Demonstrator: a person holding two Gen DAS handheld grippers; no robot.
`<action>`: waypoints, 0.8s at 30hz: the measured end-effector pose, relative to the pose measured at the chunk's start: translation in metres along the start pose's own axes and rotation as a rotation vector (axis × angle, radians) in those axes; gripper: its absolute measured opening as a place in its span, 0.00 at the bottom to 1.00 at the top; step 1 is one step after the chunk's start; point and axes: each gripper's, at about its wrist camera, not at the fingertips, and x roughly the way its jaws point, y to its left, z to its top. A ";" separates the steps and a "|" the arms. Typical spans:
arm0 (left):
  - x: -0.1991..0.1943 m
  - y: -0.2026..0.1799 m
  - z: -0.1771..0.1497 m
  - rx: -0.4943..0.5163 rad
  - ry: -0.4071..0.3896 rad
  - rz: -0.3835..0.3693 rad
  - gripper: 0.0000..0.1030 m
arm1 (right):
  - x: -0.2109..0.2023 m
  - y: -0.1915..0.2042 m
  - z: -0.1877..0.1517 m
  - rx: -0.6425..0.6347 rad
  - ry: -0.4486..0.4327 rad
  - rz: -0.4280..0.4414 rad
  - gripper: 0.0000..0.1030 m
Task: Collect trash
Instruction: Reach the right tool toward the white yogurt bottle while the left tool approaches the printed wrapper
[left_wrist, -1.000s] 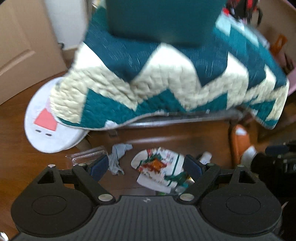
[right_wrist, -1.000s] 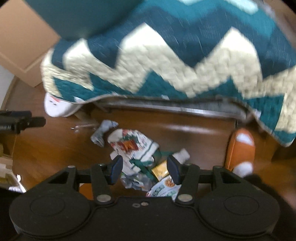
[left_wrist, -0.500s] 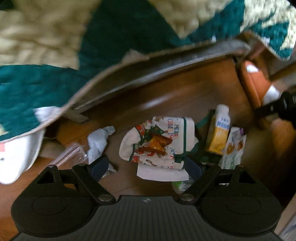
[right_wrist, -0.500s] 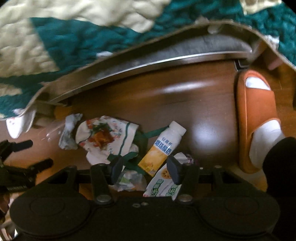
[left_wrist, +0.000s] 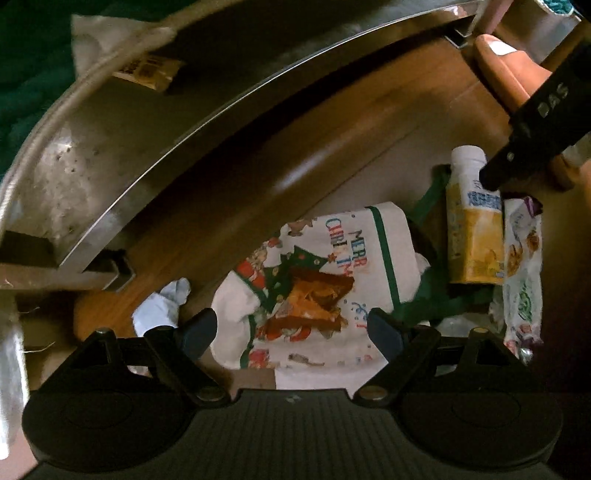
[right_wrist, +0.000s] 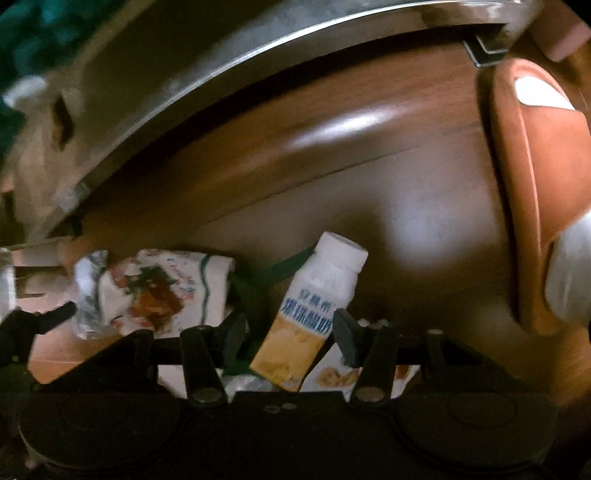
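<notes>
Trash lies in a heap on the wooden floor beside a bed. My left gripper (left_wrist: 291, 328) is open just above a white Christmas-print bag (left_wrist: 325, 258) with a crumpled orange wrapper (left_wrist: 314, 299) on it; the pads stand apart on either side. A yellow and white drink bottle (left_wrist: 472, 229) lies to its right, next to a white snack packet (left_wrist: 522, 273). My right gripper (right_wrist: 288, 332) is open with the drink bottle (right_wrist: 314, 314) between its fingers, and a gap shows at each side. The Christmas-print bag (right_wrist: 166, 291) lies to its left.
A metal bed frame (left_wrist: 184, 122) runs across the top, close over the trash. A crumpled white tissue (left_wrist: 162, 306) lies left of the bag. A foot in an orange slipper (right_wrist: 532, 177) and white sock stands at the right. The other gripper's black tip (left_wrist: 532, 140) hangs over the bottle.
Both grippers have sunk toward the floor and rolled; the quilt has left the view and the trash looks much larger. The bottle now lies between the right fingers.
</notes>
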 end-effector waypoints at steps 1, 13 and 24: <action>0.004 0.000 0.001 -0.012 -0.004 0.007 0.86 | 0.003 0.000 0.000 0.004 -0.001 -0.016 0.51; 0.033 -0.014 0.012 0.069 -0.065 0.099 0.86 | 0.030 -0.001 -0.002 0.038 0.002 -0.083 0.51; 0.073 0.005 0.023 0.044 0.023 0.055 0.86 | 0.058 0.001 0.003 0.011 0.038 -0.090 0.53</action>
